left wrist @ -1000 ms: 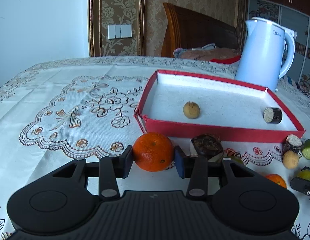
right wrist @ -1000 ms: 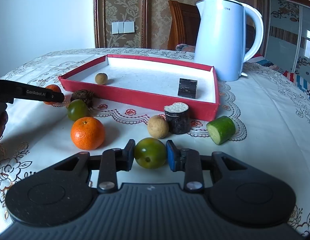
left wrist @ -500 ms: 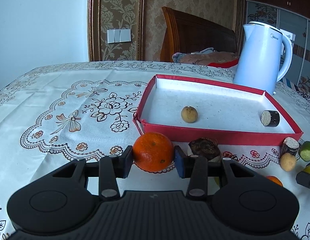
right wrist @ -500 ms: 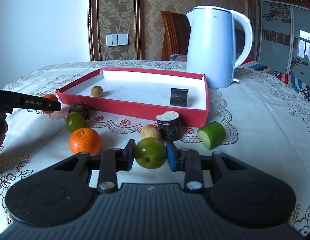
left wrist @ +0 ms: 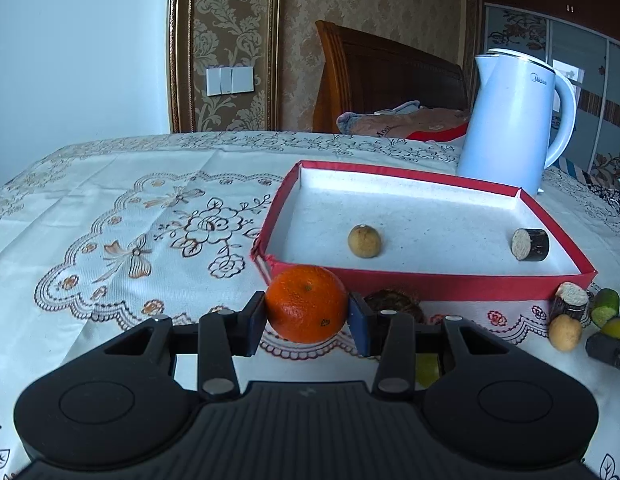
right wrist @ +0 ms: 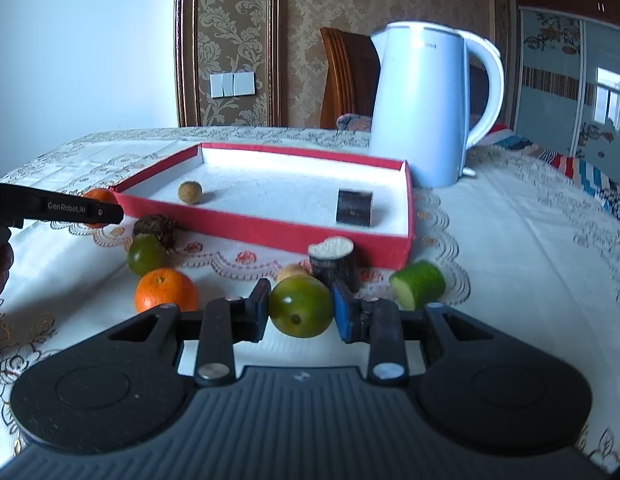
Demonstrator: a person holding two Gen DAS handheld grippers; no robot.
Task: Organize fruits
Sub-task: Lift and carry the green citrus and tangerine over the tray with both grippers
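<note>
Left wrist view: an orange (left wrist: pixel 306 303) is clamped in the left claw (left wrist: pixel 306 326) just before the red tray (left wrist: pixel 429 280), while the right claw (right wrist: pixel 301 312) pinches a green fruit (right wrist: pixel 301 311) (both above the tablecloth (left wrist: pixel 110 240)).

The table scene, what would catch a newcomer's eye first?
Each gripper pinches a fruit: the left gripper an orange, the right gripper a green citrus. Beyond them lies a red tray with a small tan fruit and a dark cut piece, a white kettle behind.
</note>
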